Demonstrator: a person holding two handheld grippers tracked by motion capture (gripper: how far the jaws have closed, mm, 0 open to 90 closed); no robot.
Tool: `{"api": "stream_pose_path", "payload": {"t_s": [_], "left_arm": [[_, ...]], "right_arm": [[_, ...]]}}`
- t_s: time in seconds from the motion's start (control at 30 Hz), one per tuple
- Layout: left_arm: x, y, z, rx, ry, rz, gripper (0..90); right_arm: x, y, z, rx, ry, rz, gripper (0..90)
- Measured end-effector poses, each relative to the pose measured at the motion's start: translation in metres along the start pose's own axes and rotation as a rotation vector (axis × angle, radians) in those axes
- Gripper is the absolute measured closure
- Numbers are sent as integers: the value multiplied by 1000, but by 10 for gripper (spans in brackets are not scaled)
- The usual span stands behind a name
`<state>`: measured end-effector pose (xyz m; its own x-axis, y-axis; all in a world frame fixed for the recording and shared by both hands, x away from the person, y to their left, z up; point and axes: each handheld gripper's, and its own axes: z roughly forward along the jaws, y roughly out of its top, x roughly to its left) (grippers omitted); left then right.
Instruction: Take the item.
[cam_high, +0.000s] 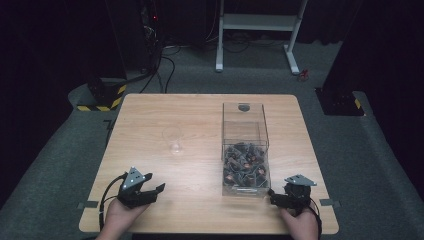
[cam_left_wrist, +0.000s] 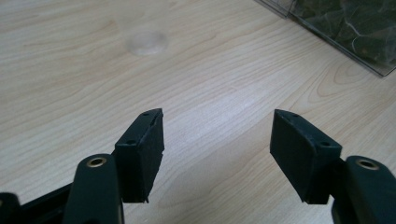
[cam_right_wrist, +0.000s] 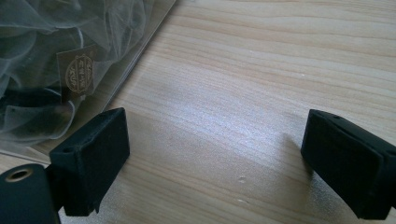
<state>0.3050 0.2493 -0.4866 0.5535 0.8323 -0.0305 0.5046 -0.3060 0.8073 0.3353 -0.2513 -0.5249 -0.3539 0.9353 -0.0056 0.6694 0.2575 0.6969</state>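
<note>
While dark pouches (cam_high: 245, 165) fill it, clear box (cam_high: 245, 120) stands.

Bare tabletop (cam_high: 200, 200) lies between both grippers; clear box (cam_high: 245, 150) (holding small packets) blocks the right, glass cup (cam_high: 173, 140) mid-left

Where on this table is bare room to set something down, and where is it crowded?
Free: the far-left stretch behind the clear cup, and the near strip between the left gripper and the right gripper. Crowded: the right side, around the clear box of small wrapped items.

Pale matt wood-grain table (cam_high: 165, 112), glossy clear plastic box (cam_high: 245, 145) (gauzy, perhaps mesh, pouches (cam_right_wrist: 42, 60) inside), matt black fingers (cam_left_wrist: 140, 154).
</note>
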Motion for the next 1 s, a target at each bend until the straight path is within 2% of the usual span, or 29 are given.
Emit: {"api": "stream_pose_path", "payload": {"t_s": [0.13, 0.23, 0.43, 1.0], "left_arm": [[-2, 6, -2, -10, -1, 2, 356], [-5, 12, -2, -29, -21, -17, 356], [-19, 28, 2, -61, -45, 19, 355], [-37, 54, 8, -101, -73, 49, 358]], "right_arm": [[0, 0, 0, 0, 0, 0, 78], [0, 0, 0, 0, 0, 0, 78], [0, 0, 0, -2, 1, -6, 79], [-1, 0, 0, 0, 7, -5, 76]]}}
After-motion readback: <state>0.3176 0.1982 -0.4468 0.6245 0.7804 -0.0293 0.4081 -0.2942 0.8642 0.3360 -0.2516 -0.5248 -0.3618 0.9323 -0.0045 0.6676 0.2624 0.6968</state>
